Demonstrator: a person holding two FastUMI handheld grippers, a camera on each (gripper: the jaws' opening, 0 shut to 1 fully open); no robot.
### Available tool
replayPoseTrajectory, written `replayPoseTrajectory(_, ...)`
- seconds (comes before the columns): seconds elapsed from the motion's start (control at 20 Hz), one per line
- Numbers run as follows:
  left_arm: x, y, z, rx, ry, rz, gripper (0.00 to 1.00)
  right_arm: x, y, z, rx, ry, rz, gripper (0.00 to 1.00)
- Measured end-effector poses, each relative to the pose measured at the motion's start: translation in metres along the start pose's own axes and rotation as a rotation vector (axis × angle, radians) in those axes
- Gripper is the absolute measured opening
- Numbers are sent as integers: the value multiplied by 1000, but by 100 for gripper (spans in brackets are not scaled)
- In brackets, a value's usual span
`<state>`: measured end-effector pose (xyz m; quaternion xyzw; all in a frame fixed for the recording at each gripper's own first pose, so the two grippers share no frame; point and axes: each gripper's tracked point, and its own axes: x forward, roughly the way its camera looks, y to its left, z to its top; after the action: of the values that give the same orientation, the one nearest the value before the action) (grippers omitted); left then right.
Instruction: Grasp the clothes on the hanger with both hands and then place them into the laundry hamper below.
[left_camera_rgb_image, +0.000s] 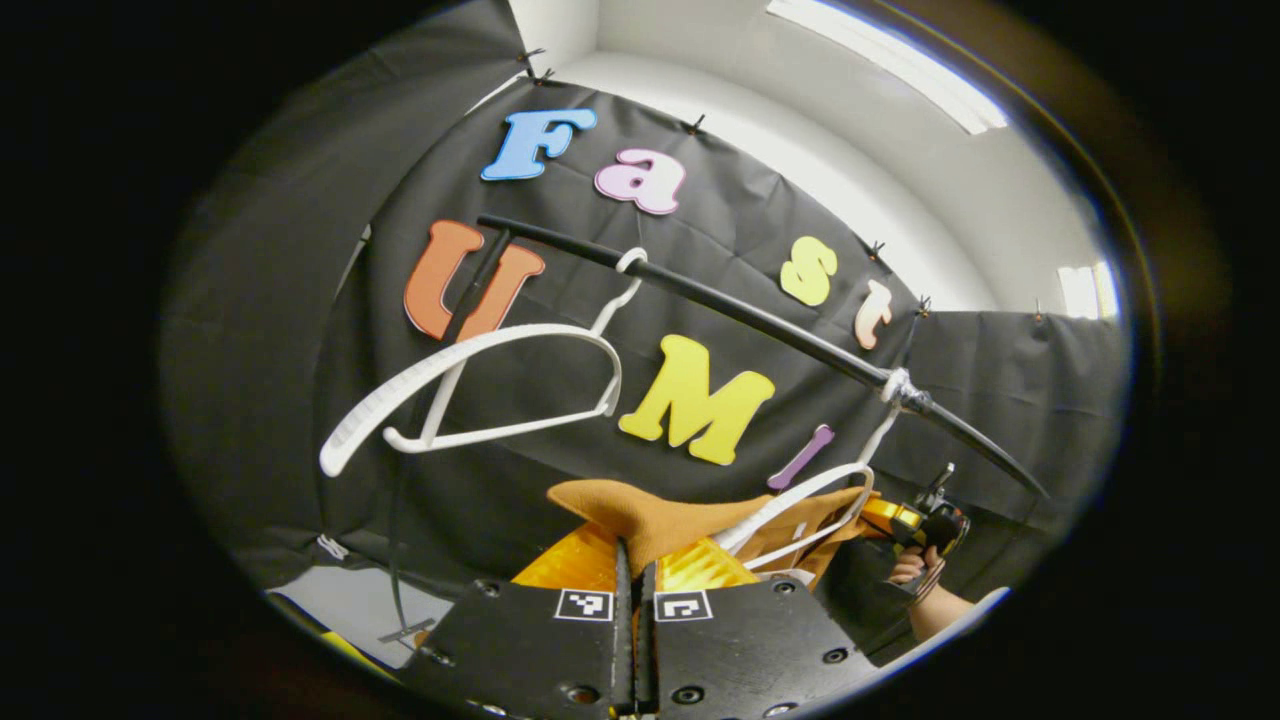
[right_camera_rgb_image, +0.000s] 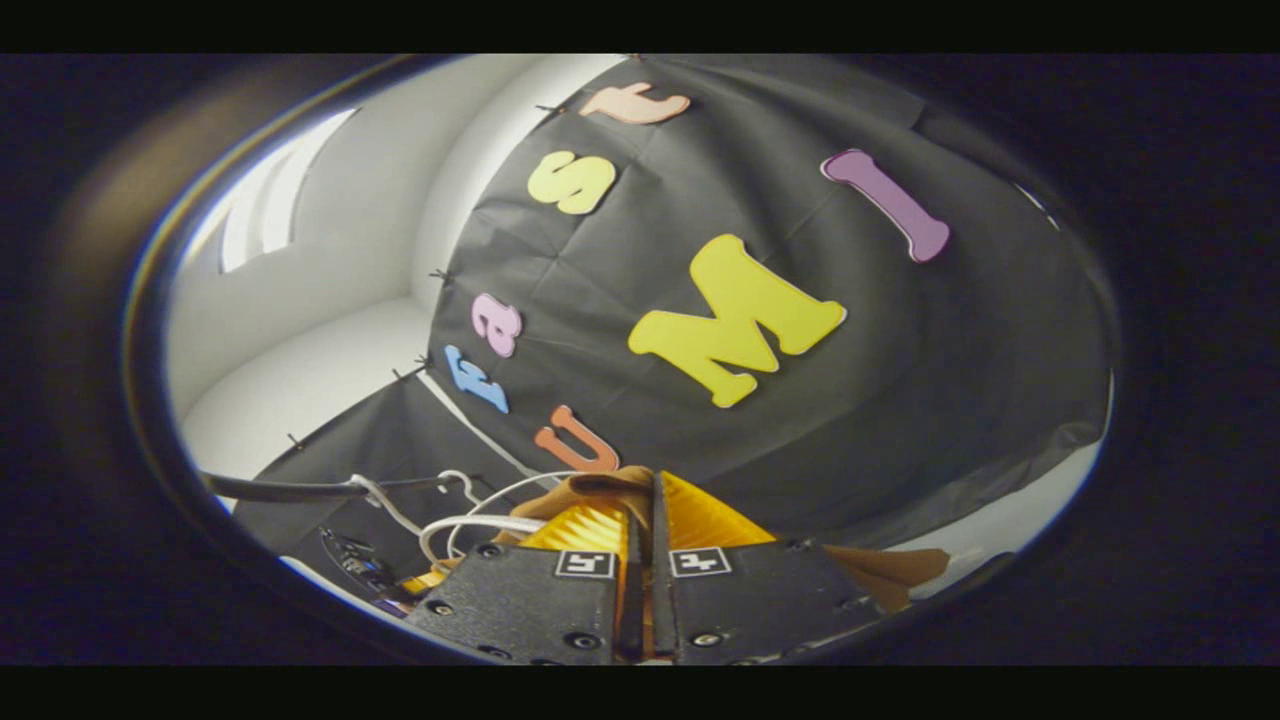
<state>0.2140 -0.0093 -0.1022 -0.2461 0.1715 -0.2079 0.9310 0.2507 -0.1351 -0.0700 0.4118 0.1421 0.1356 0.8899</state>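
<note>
While both grippers are closed on the brown garment (left_camera_rgb_image: 650, 520), the left gripper (left_camera_rgb_image: 635, 560) holds it below the rail (left_camera_rgb_image: 700, 295); the right gripper (right_camera_rgb_image: 645, 520) pinches its other shoulder near a white hanger (right_camera_rgb_image: 480, 525).

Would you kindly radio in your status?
Both hand-held grippers shut on brown garment: left, right. Garment on its white hanger. Empty hanger alongside on rail.

A black rail (left_camera_rgb_image: 760, 318) crosses overhead with an empty white hanger (left_camera_rgb_image: 470, 390) hooked on it, leaving open space beneath before the black cloth wall (left_camera_rgb_image: 560, 500).
</note>
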Motion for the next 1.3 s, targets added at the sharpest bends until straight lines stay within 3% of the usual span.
replayPoseTrajectory(0.1, 2, 0, -3, -26, 11, -29, 6, 5, -5, 0, 19, 20, -2, 7)
replayPoseTrajectory(0.15, 1, 0, -4, -47, 18, -42, 1, 5, -9, -2, 20, 35, -9, 7)
replayPoseTrajectory(0.35, -4, -4, -2, -62, 59, -77, 1, 8, -16, -13, 39, 77, -20, 7)
replayPoseTrajectory(0.5, -6, 0, -9, -90, 90, -91, 1, 15, -41, -34, 81, 126, -79, 6)
replayPoseTrajectory(0.65, -15, 9, -22, -82, 112, -69, 1, 0, -51, -56, 79, 147, -94, 6)
replayPoseTrajectory(0.75, -15, 13, -23, -129, 107, -64, 1, -1, -47, -60, 111, 142, -73, 7)
replayPoseTrajectory(0.9, -15, 16, -33, -121, 102, -44, 1, -5, -43, -68, 121, 132, -54, 7)
replayPoseTrajectory(1.3, -42, 30, -69, -131, 142, 3, 1, -29, -54, -103, 160, 157, -89, 7)
